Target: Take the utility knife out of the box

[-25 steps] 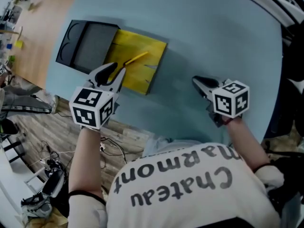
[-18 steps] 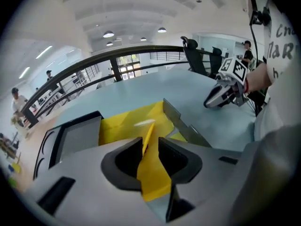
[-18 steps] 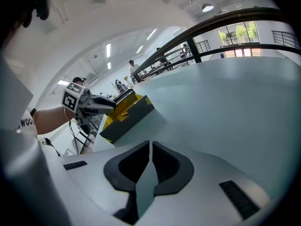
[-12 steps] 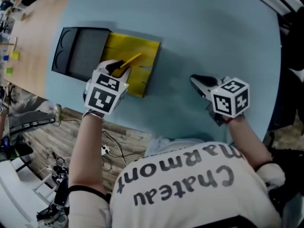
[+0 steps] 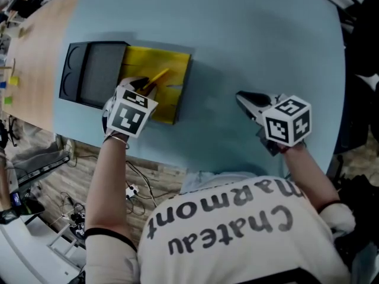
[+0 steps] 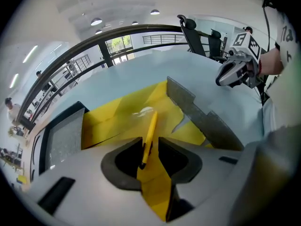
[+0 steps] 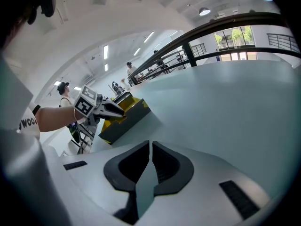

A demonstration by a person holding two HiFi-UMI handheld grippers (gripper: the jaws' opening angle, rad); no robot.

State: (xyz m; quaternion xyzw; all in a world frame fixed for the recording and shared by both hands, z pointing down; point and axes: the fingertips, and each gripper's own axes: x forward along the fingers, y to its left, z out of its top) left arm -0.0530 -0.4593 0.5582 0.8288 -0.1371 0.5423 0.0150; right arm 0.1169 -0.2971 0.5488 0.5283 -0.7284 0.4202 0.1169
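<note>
Head view: L gripper (image 5: 144, 86) at the open box, R gripper (image 5: 244, 99) idle.
Black tray-like lid (image 5: 89, 76) lies far left, touching the yellow-lined open box (image 5: 174, 64) on the pale blue table (image 5: 249, 34); the slim yellow utility knife (image 5: 157, 76) lies inside the box. L jaws narrow, straddling the knife's near end w/ a slight gap. R gripper well apart, jaws together, empty.

**Box and lid to the left, a gripper on each side**

On the table (image 5: 249, 34) the box (image 5: 172, 70) sits toward the person's left, with its lid (image 5: 95, 70) just beside it on the left. The utility knife (image 5: 157, 76) lies in the box, slanting from the near edge toward the middle. Its near end stands between the jaws of the left gripper (image 5: 142, 86), which hangs over that near edge. The right gripper (image 5: 246, 101) is well apart to the right — over bare table.
</note>
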